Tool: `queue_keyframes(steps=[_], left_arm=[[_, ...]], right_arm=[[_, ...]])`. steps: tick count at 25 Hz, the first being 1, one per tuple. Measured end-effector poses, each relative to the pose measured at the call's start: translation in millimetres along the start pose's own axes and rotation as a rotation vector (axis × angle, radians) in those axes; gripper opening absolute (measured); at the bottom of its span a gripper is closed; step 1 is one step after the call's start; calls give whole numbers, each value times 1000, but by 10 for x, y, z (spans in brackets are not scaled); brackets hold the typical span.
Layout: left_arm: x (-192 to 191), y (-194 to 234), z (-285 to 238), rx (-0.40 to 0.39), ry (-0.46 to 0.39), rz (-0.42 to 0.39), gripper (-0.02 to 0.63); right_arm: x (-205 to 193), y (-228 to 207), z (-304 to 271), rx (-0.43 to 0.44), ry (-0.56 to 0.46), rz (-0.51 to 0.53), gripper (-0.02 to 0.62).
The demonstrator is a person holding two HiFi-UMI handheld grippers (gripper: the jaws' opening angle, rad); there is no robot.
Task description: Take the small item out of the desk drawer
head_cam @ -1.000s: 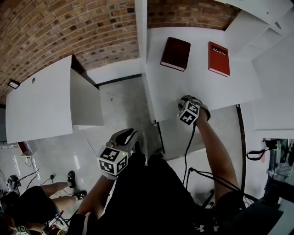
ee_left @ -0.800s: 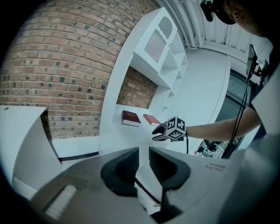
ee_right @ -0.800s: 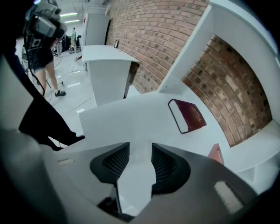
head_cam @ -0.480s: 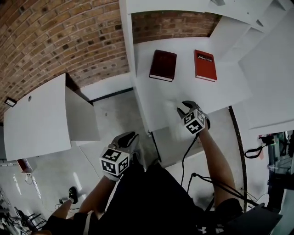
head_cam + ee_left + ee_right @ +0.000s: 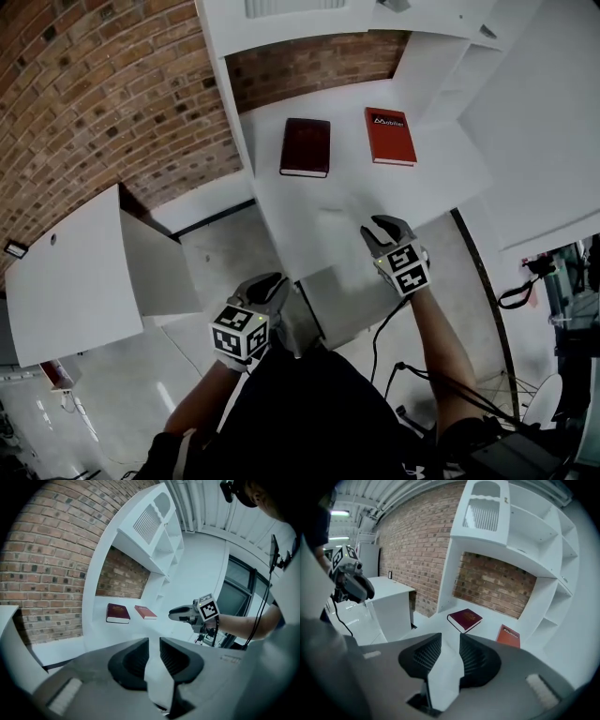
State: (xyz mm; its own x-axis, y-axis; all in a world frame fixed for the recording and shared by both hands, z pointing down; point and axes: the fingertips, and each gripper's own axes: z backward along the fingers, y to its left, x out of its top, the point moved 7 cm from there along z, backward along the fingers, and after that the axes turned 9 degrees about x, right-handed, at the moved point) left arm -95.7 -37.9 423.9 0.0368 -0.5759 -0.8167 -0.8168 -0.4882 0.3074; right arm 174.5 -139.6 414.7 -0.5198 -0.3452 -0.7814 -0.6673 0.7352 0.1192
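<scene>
My right gripper hovers over the front edge of the white desk, pointing at the desk top. Its jaws have just been closing; a narrow gap remains with nothing in it. Lower down, in front of the desk, my left gripper has its jaws slightly apart and empty. A pale panel juts out under the desk's front edge; it may be the drawer, and its inside is hidden. No small item shows in any view.
A dark red book and a red book lie at the back of the desk. White shelves rise above it against a brick wall. A low white cabinet stands on the left.
The right gripper has lifted from the desk's front edge and rolled, so its marker cube faces up. The left gripper has drifted toward the desk. The head view has tilted up.
</scene>
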Motion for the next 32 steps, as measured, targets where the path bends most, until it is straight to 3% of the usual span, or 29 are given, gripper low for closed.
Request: queue_keyframes(steps=[5,13,20,25,32], left_arm=[[142,-16,-19,-6,-35,0,80],[536,-112,31,-26,-136,-39,80],[947,-393,193,-48,-269,-137,80],[1272,-544,365,-51,-388,-207,80],[1467,-636,541,-58,-460,-221,80]], right_arm=[[181,36,367,-33,-134,-80,107],[610,187,960,-113,-331,-99,80],[828,364,1419,-195,-479,-116,77],[885,466,1712,-269,-614,-197,3],[931,676,1861,-289,-664,-211,3]])
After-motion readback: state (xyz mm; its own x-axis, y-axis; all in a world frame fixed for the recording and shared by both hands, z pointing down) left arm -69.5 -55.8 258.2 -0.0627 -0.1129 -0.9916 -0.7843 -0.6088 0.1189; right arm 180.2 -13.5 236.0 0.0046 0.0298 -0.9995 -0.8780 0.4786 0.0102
